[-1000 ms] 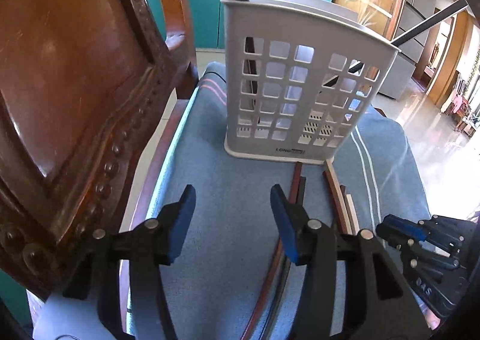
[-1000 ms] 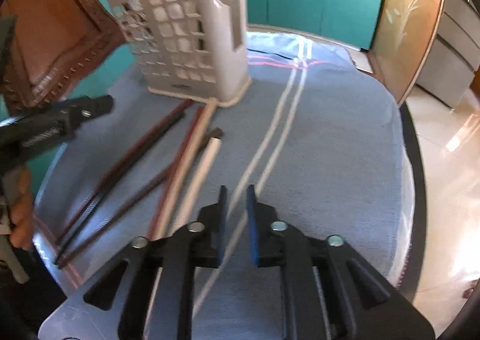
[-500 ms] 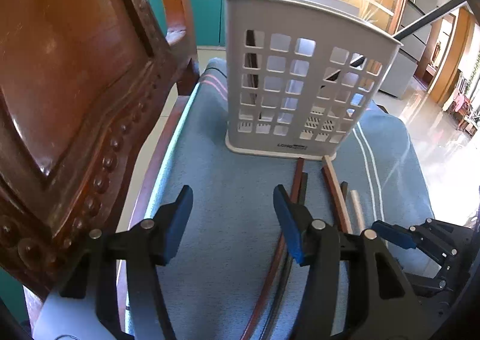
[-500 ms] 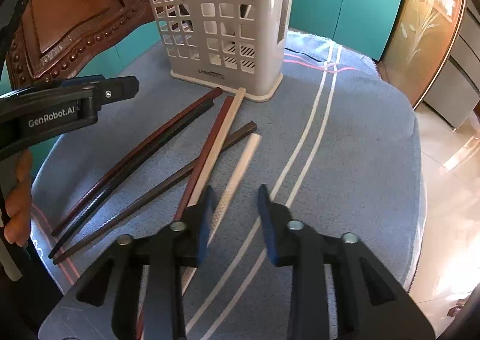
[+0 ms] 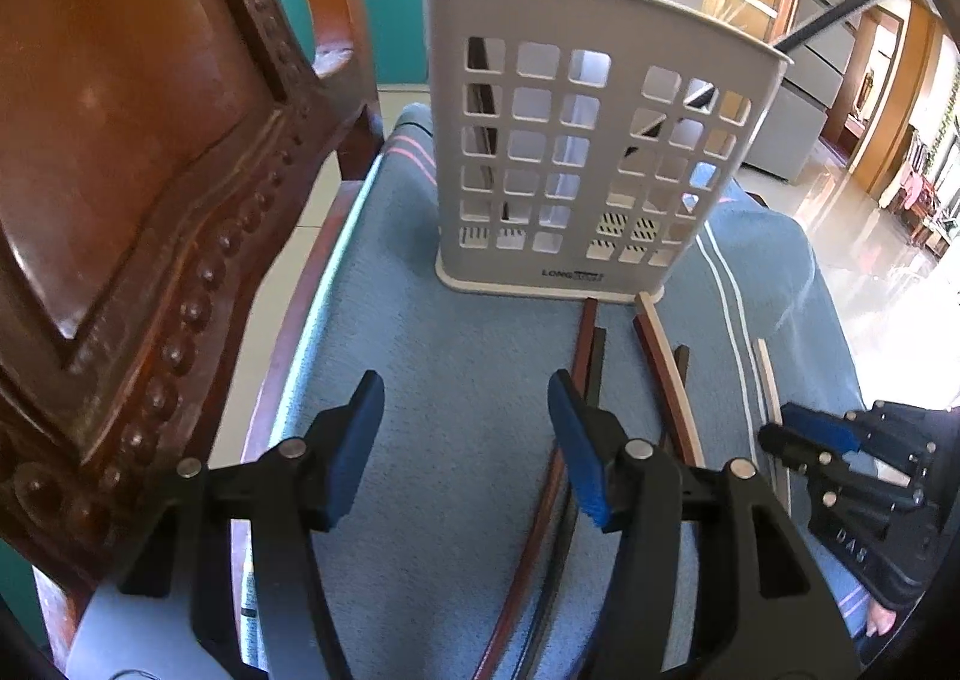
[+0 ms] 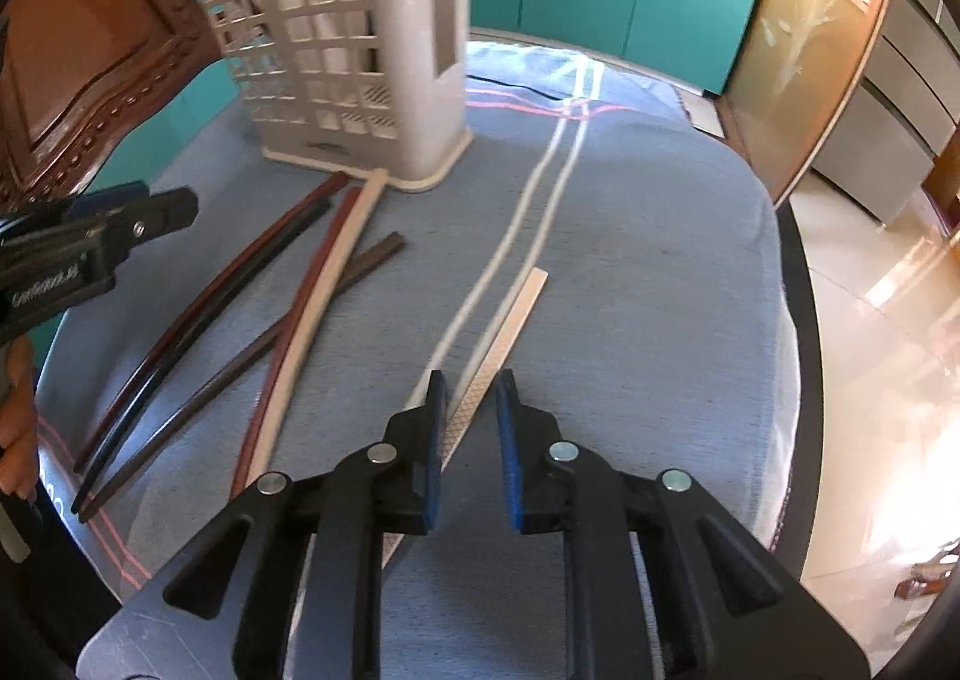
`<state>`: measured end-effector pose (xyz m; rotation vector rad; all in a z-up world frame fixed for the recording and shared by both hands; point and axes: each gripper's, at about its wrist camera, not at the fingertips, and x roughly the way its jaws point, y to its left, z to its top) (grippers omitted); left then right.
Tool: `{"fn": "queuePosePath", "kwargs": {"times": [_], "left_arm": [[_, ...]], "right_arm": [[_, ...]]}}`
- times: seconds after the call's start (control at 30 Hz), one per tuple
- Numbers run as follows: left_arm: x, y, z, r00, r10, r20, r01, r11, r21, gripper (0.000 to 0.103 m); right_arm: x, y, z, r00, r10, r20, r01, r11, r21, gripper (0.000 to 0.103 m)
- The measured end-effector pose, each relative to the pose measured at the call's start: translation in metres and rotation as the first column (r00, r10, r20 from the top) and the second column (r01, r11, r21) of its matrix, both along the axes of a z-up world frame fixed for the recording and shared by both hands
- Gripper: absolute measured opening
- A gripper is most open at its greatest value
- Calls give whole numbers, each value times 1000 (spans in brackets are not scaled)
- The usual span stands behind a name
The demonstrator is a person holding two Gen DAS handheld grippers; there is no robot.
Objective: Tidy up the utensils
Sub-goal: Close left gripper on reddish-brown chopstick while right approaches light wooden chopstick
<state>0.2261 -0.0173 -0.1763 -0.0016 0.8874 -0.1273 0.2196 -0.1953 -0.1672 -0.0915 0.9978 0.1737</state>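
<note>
Right gripper (image 6: 470, 410): jaws parted a little, straddling a pale chopstick (image 6: 504, 332) at lower centre of the right view; whether pads already touched it could not be told, nothing yet clamped. Left gripper (image 5: 465, 428): jaws wide apart, empty, low in the left view over bare blue cloth (image 5: 432, 356). Grey slotted holder (image 5: 576, 152): upright on the cloth, upper centre of the left view, upper left of the right view, dark handles already poking from its top. Loose chopsticks: dark red and black pair (image 6: 198, 314), brown one (image 6: 252, 350), red-and-cream pair (image 6: 312, 308), fanned at left centre of the right view, tips near or against the holder's foot. Pale chopstick lay apart from these, beside the cloth's white stripes (image 6: 540, 182). Carved wooden chair (image 5: 120, 152): left side of the left view. Step judged in hand: pickup of the pale chopstick. Next move judged to call for closing squarely on its shaft, lifting, tipping upright, lowering into the holder's open top.
</note>
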Motion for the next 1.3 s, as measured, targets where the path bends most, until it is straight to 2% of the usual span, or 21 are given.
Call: {"fn": "queuePosePath", "kwargs": {"times": [0.3, 0.53, 0.67, 1.13, 1.17, 1.23, 1.3], "left_arm": [[-5, -16, -9, 999, -50, -19, 51, 998, 32, 62], [-6, -21, -14, 997, -67, -40, 68, 997, 41, 64], [-7, -27, -21, 992, -102, -73, 104, 995, 15, 66], [-14, -46, -38, 982, -152, -114, 157, 987, 38, 67], [-14, -47, -39, 981, -153, -115, 158, 987, 37, 67], [-16, -47, -40, 981, -155, -117, 160, 986, 36, 68], [-13, -47, -40, 980, -160, -120, 165, 986, 33, 68]], "right_arm": [[-3, 0, 1, 1000, -5, 15, 5, 1000, -13, 18], [-7, 14, 0, 997, 74, 26, -73, 996, -44, 14], [-10, 16, 0, 993, 112, 27, -110, 992, -66, 14], [-1, -9, 2, 999, -21, 24, 21, 1000, -17, 16], [0, -11, 3, 999, -34, 30, 35, 999, -14, 16], [0, -16, 4, 997, -63, 36, 63, 998, -8, 30], [3, -21, 4, 995, -95, 31, 94, 995, 11, 35]]}}
